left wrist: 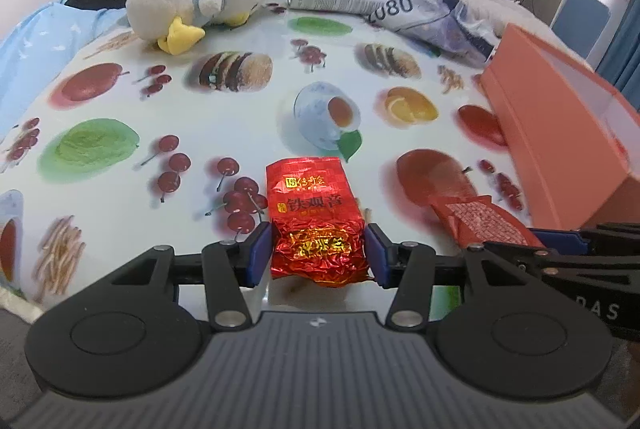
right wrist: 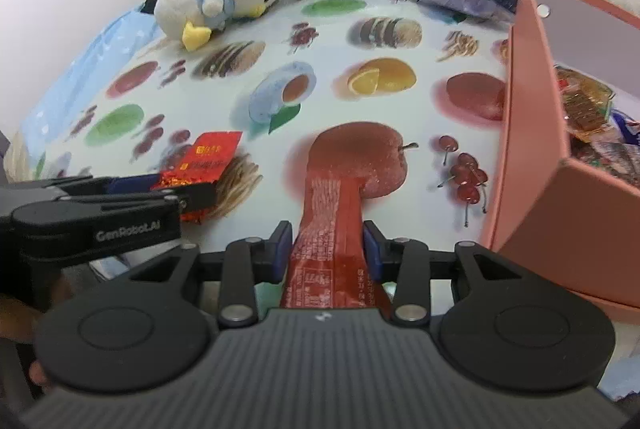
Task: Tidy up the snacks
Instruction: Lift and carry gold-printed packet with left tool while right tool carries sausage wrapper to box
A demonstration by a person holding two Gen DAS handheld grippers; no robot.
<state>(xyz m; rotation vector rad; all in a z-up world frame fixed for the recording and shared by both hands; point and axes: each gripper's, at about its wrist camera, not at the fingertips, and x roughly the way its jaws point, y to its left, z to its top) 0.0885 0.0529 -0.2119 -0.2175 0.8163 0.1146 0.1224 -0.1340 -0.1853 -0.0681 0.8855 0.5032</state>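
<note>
On fruit-print tablecloth (left wrist: 240,117) (bed behind): L fingers (left wrist: 318,249) pinching tea packet (left wrist: 312,213), R fingers (right wrist: 326,253) snack stick (right wrist: 332,213).

"铁观音" on red packet (left wrist: 316,221) ("genrobot.ai" on left gripper (right wrist: 188,189)).

Both devices share one build: a ribbed grey body, two round black discs beside it, black linkage arms with silver pivot screws. Each gripper, left gripper (left wrist: 319,251) and right gripper (right wrist: 327,250), carries blue pads (left wrist: 256,253). White lettering (right wrist: 127,227) marks the left one's side.
</note>
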